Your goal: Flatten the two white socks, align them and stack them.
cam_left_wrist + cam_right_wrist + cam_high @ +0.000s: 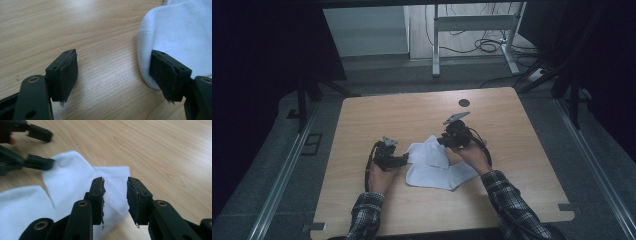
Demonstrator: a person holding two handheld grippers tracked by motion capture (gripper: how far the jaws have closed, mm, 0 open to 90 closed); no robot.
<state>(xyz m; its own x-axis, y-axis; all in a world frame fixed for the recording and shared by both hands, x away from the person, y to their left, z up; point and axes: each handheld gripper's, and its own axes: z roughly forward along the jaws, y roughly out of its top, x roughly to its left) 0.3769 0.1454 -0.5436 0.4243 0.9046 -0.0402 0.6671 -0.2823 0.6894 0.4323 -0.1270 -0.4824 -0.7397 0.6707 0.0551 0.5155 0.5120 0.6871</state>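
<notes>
1. Wooden surface (512,165) bearing everything, giving the folding a flat base
2. White cloth (432,167) lying part-folded mid-surface, between both hands
3. Right gripper (115,195) hovering above cloth, jaws released, nothing grasped
4. Left gripper (112,75) low beside cloth edge, jaws spread, empty

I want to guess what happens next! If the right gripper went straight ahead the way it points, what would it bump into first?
Probably the white cloth: the right gripper points down at it, jaws apart with nothing between them. Depth is hard to judge.
</notes>
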